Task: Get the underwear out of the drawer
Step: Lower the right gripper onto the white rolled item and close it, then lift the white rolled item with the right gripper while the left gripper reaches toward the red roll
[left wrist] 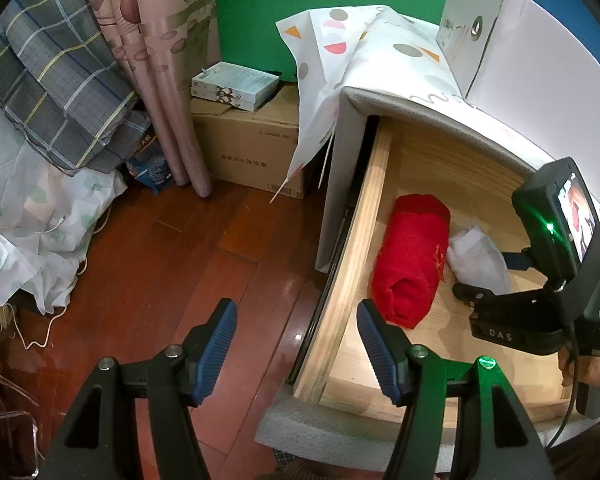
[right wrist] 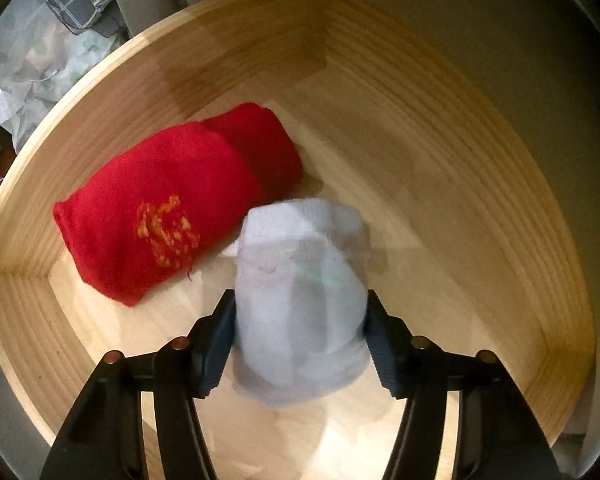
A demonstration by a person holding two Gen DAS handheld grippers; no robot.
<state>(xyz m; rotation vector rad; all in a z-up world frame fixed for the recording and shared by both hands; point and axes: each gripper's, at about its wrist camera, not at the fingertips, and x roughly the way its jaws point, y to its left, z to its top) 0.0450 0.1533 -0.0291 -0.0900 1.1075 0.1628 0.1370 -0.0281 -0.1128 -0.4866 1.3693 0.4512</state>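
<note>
Drawer (right wrist: 100,128) pulled open, pale pine, grain banded along walls, smooth floor

Red roll (right wrist: 172,204) lying inside near one wall: knit, soft, cylindrical, orange stitched mark on top

White bundle (right wrist: 300,288) just beside red roll, touching or nearly so; fine ribbed cotton, lumpy, soft-edged

Right gripper (right wrist: 300,332) pointing down into drawer, jaws clamped on white bundle from both sides

Left gripper (left wrist: 296,340) outside drawer, above front edge, jaws apart, nothing between

Step in hand, judged: grasp made, lift pending. Next move calls for straight rise clear of drawer wall, without snagging red roll
</note>
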